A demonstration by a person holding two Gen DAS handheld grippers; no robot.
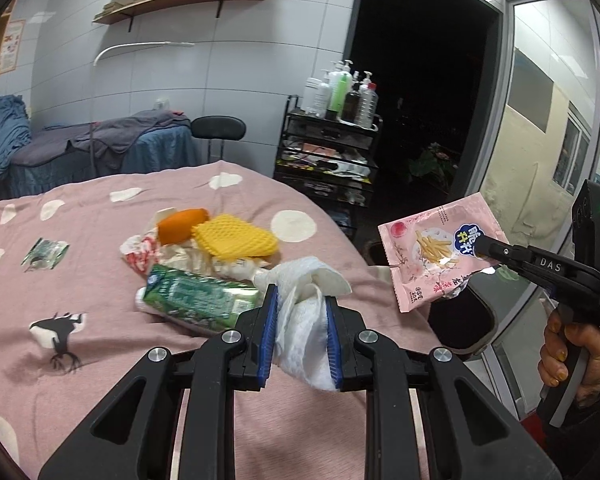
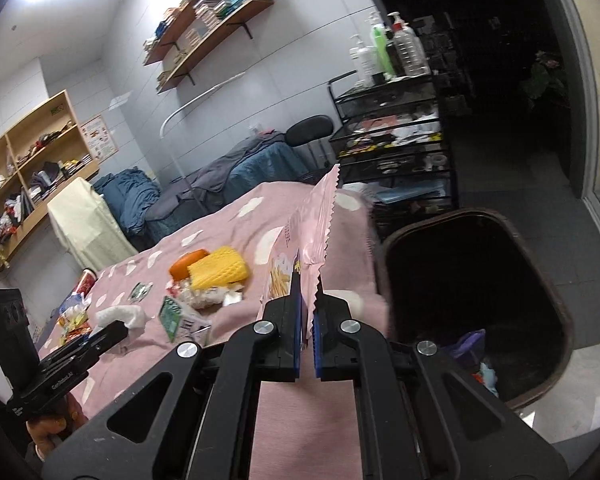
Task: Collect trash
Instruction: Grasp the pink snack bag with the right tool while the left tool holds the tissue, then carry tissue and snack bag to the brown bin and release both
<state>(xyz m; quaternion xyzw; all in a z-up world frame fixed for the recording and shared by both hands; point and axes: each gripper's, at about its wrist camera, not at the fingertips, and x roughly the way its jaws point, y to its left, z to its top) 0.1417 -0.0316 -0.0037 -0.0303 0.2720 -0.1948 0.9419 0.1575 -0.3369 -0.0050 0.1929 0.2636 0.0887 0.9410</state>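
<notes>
The left gripper [image 1: 302, 320] is clamped on a crumpled white tissue [image 1: 306, 320] bulging between and beyond its blue pads, while the right gripper [image 2: 309, 320] pinches a pink serrated-edged snack packet [image 2: 316, 232] standing upright from its closed jaws.

Both wrist views look close along their claws, sharing the pink bedspread [image 1: 100, 208] [image 2: 236, 216]
</notes>
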